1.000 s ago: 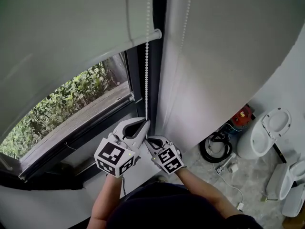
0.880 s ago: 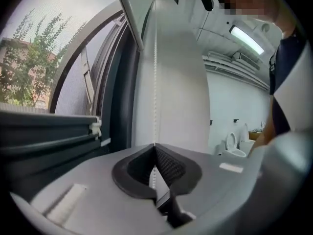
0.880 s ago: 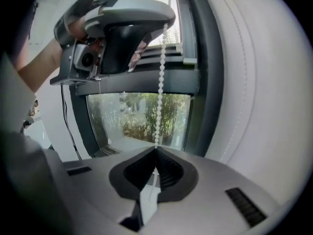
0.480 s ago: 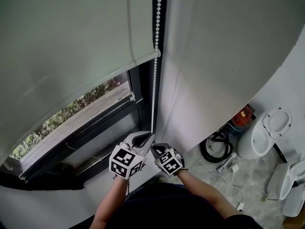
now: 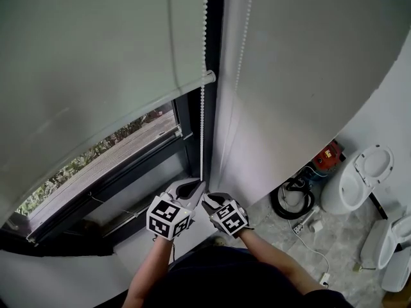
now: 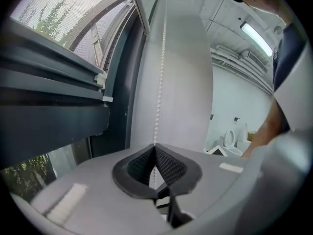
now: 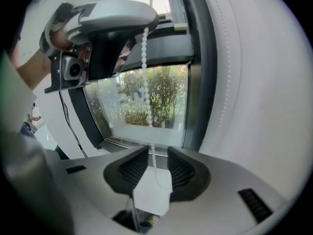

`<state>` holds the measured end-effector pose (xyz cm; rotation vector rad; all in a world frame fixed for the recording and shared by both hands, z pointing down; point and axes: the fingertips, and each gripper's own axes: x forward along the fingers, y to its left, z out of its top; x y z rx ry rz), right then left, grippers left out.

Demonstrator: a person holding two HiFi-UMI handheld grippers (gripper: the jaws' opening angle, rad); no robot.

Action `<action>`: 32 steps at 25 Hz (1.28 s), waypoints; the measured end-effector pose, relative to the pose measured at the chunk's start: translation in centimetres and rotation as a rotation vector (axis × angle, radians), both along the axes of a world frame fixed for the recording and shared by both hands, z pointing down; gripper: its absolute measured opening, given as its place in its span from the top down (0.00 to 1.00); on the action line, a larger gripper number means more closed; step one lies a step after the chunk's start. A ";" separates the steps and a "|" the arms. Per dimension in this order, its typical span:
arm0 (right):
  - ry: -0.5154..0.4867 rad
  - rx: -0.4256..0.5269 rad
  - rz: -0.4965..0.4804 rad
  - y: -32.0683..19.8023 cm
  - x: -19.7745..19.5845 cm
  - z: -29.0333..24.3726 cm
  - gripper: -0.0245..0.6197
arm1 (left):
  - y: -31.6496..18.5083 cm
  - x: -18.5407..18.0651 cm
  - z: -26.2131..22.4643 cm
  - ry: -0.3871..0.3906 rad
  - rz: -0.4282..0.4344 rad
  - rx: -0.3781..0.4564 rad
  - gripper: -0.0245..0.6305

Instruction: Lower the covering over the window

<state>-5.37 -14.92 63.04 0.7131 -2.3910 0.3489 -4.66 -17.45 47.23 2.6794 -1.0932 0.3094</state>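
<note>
holding the white beaded pull chain [image 5: 203, 127] clamped in the left gripper [image 5: 199, 185], slide the right gripper [image 5: 207, 199], jaws just opened around it, higher to regrip.

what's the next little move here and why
Probably slide the right gripper up the bead chain above the left gripper and close on it. Its fingers have just been opening, with the chain loose between them; the left is shut on the chain, and the blind leaves glass uncovered.
</note>
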 end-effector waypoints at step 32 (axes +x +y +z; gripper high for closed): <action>-0.476 0.512 0.064 -3.5 -0.8 -33.7 0.93 | -0.7 0.0 0.0 0.030 -0.008 0.027 0.94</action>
